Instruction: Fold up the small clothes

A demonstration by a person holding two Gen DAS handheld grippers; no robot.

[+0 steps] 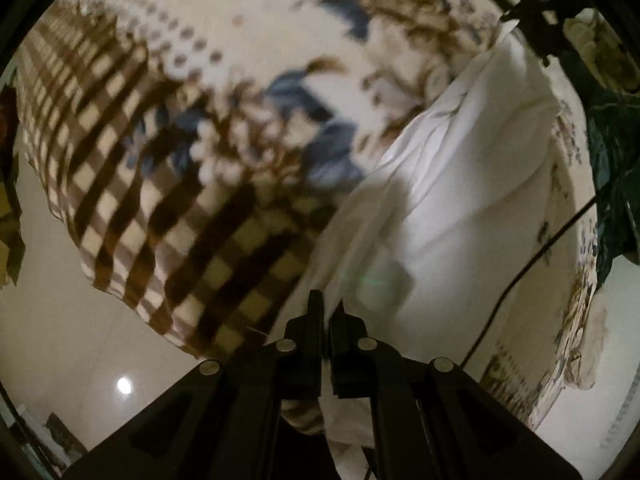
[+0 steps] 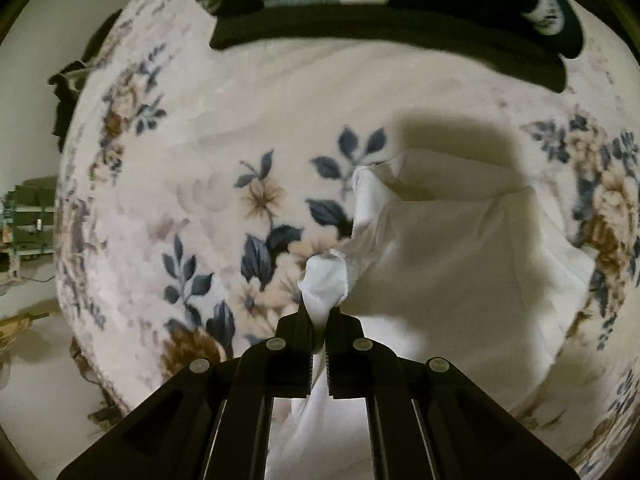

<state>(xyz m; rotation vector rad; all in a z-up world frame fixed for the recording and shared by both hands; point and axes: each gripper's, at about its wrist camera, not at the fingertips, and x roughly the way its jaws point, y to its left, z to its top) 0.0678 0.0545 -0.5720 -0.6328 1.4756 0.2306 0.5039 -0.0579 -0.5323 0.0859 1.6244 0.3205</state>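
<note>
The right gripper (image 2: pixel 319 312) is pinching a bunched edge of the thin white cloth garment (image 2: pixel 452 248) between nearly closed jaws. The left gripper (image 1: pixel 327 312) is clamping the same white garment (image 1: pixel 460 184) with its jaws drawn together. The garment is lying spread across a cream floral blanket (image 2: pixel 224 200), beside a brown checked patch (image 1: pixel 132 168). Dark folded clothes (image 2: pixel 384 36) are sitting at the blanket's far edge.

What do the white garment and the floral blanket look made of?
White garment: thin woven fabric, probably cotton, matte; it creases sharply and bunches where the right gripper pinches it. Floral blanket: plush fleece, likely synthetic; fuzzy nap, soft-edged print.
</note>
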